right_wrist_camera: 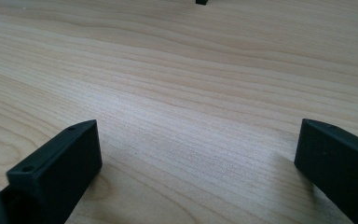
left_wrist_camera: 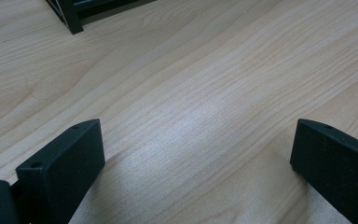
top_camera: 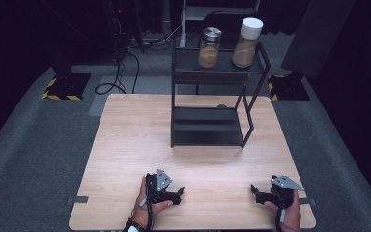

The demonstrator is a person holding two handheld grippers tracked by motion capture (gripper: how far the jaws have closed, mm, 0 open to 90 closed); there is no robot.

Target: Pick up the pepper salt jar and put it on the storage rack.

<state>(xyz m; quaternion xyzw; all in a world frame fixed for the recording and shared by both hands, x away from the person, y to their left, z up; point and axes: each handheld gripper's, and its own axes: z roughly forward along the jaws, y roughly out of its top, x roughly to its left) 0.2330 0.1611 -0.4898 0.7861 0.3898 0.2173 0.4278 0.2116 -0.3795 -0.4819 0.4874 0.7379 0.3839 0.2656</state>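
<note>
Jars [top_camera: 209, 47] wait atop the black rack [top_camera: 207, 126] at the table's [top_camera: 125, 145] far edge
Left gripper [top_camera: 178, 192] and right gripper [top_camera: 256, 191] rest released near the front edge, likely poised to begin

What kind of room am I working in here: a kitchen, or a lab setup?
Most likely a recording studio or lab, not a kitchen: dark curtained walls, grey carpet with loose cables, hazard-striped stand bases, and one wooden table holding a black shelf rack with two jars.
</note>
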